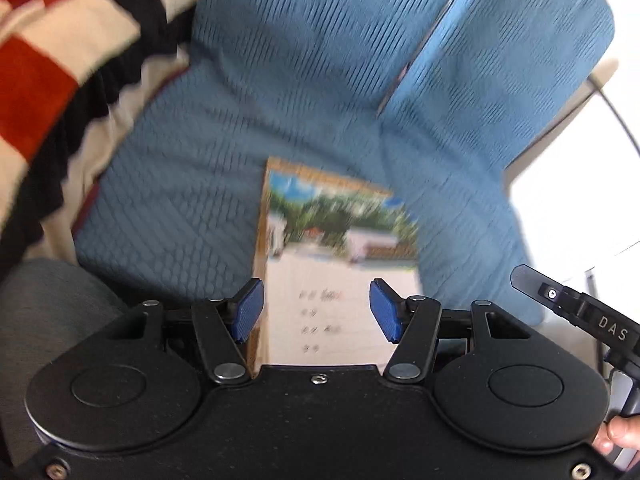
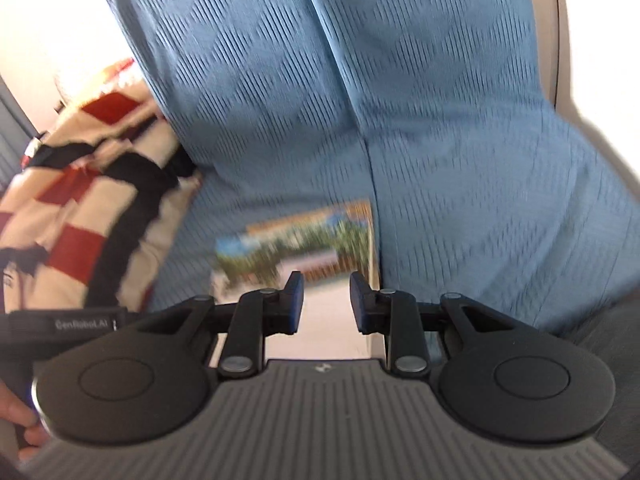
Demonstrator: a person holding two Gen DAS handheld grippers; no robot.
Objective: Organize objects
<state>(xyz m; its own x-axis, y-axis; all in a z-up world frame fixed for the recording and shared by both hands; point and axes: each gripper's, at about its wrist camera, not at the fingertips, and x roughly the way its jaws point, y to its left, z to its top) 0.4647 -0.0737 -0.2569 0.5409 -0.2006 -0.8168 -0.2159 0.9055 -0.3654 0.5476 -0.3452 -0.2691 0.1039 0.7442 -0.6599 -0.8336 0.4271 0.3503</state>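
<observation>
Booklet (image 1: 336, 264) is lying flat on the blue cushion (image 1: 280, 80) — nothing gripping it. Left gripper (image 1: 316, 312) is gaping wide, right gripper (image 2: 326, 304) narrower, both empty — better pinching one near edge squarely.

Blue cover (image 1: 320, 80) — woven, textured cloth; booklet (image 1: 336, 240) — printed paper; blanket (image 1: 60, 60) — soft knit.

Left gripper (image 1: 316, 308) is tilting downward, blue-padded fingers (image 1: 250, 310) standing well apart, nothing pressed between them. Right gripper (image 2: 326, 302) is also angling down, its fingers (image 2: 295, 300) sitting closer together with a clear gap, gripping nothing. A hand (image 1: 618, 434) is clasping the right gripper's handle; another hand (image 2: 18, 426) is holding the left's.
</observation>
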